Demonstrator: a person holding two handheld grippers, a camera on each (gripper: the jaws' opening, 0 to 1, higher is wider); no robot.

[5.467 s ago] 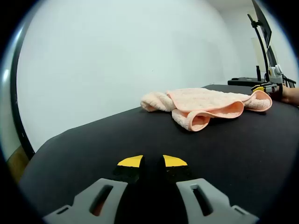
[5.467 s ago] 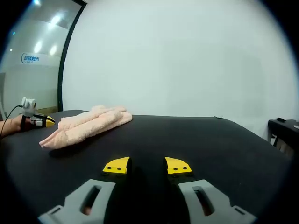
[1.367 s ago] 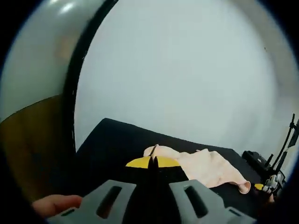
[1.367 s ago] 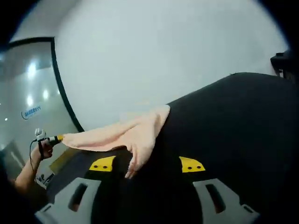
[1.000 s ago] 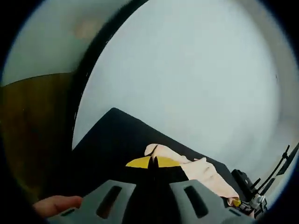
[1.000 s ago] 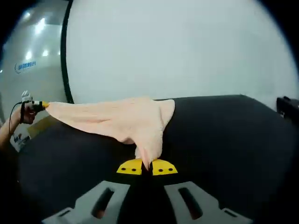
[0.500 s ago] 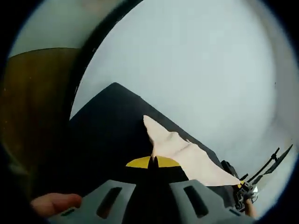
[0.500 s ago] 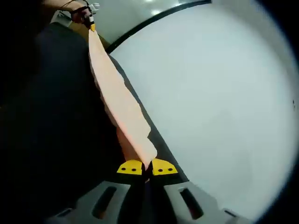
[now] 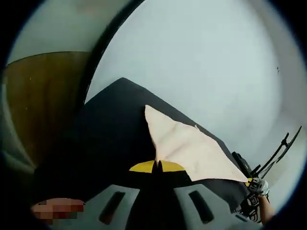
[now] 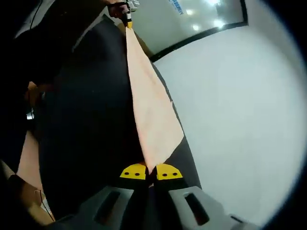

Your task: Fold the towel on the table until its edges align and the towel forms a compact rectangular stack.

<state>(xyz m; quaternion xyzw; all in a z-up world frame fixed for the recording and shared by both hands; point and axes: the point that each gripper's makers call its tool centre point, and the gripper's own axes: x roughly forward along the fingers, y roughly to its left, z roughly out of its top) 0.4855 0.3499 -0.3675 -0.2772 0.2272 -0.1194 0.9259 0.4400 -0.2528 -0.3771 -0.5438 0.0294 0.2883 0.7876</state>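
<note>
A: Starting at the left of the left gripper view, what is there?

B: A brown surface [image 9: 43, 105] fills the left side, then the black table [image 9: 110, 129] runs from the centre toward the lower right. At bottom centre the left gripper [image 9: 157, 166] has its yellow-tipped jaws pressed together on a corner of the peach towel [image 9: 184, 148].

A: And the towel from there?

B: It spreads out flat and taut from the jaws toward the lower right, where the right gripper [image 9: 251, 182] holds its far corner, seen small near the frame edge. A pale wall [image 9: 211, 62] takes up the upper right.

A: The right gripper view?

B: The table [image 10: 91, 120] is dark on the left. The left gripper [image 10: 126, 19] sits at the top left, pinching the far corner. The towel [image 10: 151, 120] stretches down as a long strip to bottom centre, where the right gripper [image 10: 148, 172] is clenched on its near corner. The wall [image 10: 240, 110] is on the right.
</note>
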